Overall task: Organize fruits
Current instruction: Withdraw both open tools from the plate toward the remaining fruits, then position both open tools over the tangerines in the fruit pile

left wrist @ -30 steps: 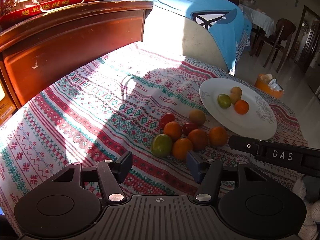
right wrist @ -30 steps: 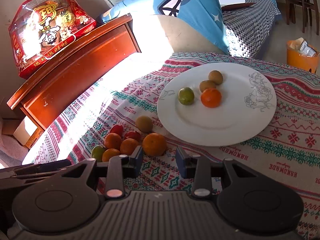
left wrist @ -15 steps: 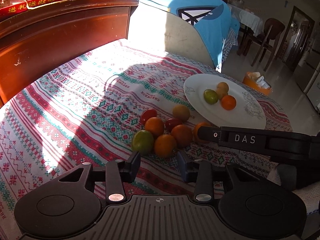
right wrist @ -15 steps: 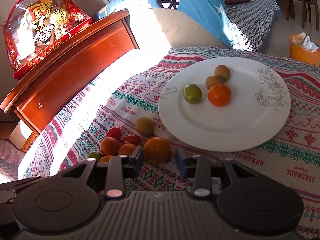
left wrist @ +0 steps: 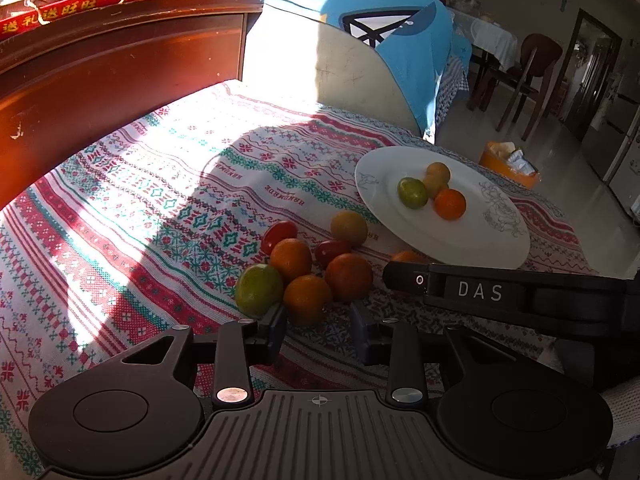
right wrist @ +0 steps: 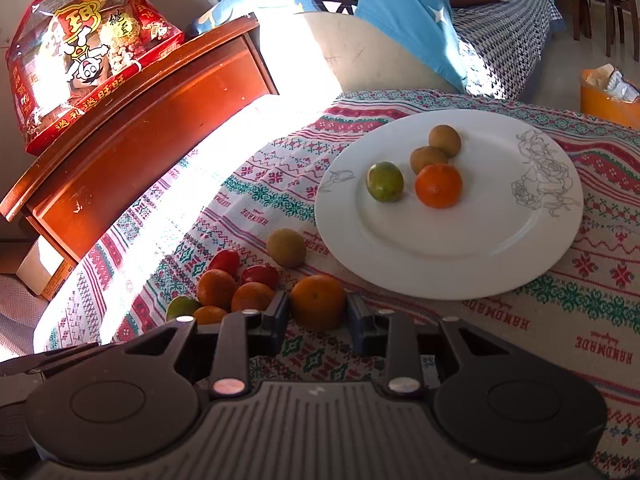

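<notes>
A white plate (left wrist: 480, 240) (right wrist: 440, 248) on the patterned cloth holds a green fruit (right wrist: 385, 182), an orange (right wrist: 439, 185) and two brown fruits (right wrist: 445, 140). Left of it lies a pile of oranges, two red tomatoes (left wrist: 280, 232), a green fruit (left wrist: 259, 290) and a brown fruit (left wrist: 349, 228). My left gripper (left wrist: 319, 332) is open, and the nearest pile orange (left wrist: 307, 298) lies just ahead of its tips. My right gripper (right wrist: 318, 318) is open, its fingers flanking a separate orange (right wrist: 318, 302) beside the plate's near rim. The right gripper's body (left wrist: 480, 292) hides most of that orange in the left wrist view.
A dark wooden cabinet (left wrist: 120, 72) with a red snack bag (right wrist: 80, 64) on top borders the cloth at the left. A blue cushion (left wrist: 360, 12) stands behind. An orange bin (right wrist: 608, 100) and chairs (left wrist: 528, 80) are on the floor to the right.
Both grippers have moved forward to the fruit pile. The left jaws have narrowed a little. The lone orange now sits between the right gripper's fingers.
</notes>
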`<state>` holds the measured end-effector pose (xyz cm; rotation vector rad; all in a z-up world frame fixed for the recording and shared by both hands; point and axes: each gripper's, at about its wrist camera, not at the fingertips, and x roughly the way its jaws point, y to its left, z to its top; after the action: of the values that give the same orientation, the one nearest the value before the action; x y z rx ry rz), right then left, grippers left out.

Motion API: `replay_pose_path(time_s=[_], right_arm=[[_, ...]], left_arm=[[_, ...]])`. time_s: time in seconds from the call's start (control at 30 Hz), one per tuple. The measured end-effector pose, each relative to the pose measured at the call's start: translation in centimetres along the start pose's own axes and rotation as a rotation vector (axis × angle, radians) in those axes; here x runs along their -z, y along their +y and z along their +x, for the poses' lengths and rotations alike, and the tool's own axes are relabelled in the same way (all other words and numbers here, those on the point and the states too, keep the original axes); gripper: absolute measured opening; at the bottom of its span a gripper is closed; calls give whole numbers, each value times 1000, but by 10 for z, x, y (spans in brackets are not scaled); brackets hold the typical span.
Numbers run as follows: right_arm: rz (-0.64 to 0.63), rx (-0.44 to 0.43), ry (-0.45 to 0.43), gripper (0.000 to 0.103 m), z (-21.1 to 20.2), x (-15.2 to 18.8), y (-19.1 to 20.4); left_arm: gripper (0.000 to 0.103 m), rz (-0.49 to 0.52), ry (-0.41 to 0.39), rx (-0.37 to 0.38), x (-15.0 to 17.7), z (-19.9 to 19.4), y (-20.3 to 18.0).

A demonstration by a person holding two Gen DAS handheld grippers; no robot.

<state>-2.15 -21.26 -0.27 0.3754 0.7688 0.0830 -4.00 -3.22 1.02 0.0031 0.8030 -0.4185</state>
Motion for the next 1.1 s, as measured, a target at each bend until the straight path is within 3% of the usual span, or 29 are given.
replay_pose_path(time_s=[1.1], right_arm=[[12,-6,-4,31,-9,4,-9]], left_arm=[[26,70,-43,-42,4,6,-12]])
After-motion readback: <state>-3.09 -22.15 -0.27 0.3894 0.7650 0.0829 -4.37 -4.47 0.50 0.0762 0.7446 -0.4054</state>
